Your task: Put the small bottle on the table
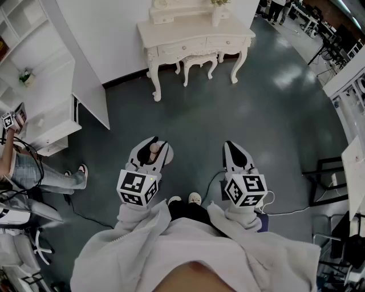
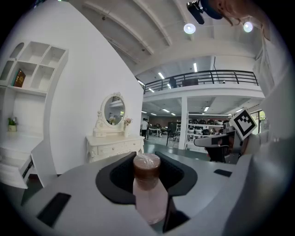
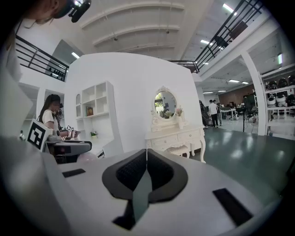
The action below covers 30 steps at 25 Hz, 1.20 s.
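Grey floor (image 1: 274,114) lies underfoot, and both tools are held low before the body. The left gripper (image 1: 158,144) has its jaws clamped on the small bottle (image 2: 148,186), brown cap uppermost, while the right gripper (image 1: 231,146) has its jaws pressed together on nothing. Well ahead stands the white dressing table (image 1: 188,31), so I judge the step is to carry the bottle level across to it, lower it onto a bare patch of the top clear of the vase (image 1: 217,12), and release only once the base sits flat.

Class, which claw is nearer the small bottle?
Left. The left claw is shut on the small bottle; the right claw, shut and empty, sits apart to the bottle's right.
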### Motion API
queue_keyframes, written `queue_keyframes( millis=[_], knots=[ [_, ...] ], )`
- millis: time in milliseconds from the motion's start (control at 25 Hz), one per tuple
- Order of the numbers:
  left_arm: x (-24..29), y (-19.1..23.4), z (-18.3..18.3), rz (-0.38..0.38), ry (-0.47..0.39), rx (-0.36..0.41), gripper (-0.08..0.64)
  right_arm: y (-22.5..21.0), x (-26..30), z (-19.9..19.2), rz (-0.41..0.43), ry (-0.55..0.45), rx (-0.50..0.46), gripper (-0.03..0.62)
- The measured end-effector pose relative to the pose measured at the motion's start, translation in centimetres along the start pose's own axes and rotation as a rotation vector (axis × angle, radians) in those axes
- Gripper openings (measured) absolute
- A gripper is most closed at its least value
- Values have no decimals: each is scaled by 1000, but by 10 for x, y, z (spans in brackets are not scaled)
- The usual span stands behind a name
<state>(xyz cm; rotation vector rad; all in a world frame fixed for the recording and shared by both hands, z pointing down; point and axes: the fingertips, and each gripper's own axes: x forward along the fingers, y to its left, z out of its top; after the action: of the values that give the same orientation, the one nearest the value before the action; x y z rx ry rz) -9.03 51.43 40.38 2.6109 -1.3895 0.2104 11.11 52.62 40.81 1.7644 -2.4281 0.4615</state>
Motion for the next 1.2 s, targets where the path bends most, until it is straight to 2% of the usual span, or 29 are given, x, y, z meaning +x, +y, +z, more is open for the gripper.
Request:
queue_keyframes(
  millis=[280, 680, 960, 1200],
  knots=[
    [-10, 4, 5, -20, -20, 1, 133, 17, -3, -3, 1, 6, 4, 35],
    [-31, 9, -10, -59, -27, 15, 133, 33, -16, -16, -64, -39, 23, 35],
    [-39, 20, -20, -44, -11, -2, 133, 46, -8, -28, -36, -7, 29, 35],
    [-17, 38, -23, -26, -5, -3, 133, 37, 22, -31, -23, 3, 24, 35]
  ],
)
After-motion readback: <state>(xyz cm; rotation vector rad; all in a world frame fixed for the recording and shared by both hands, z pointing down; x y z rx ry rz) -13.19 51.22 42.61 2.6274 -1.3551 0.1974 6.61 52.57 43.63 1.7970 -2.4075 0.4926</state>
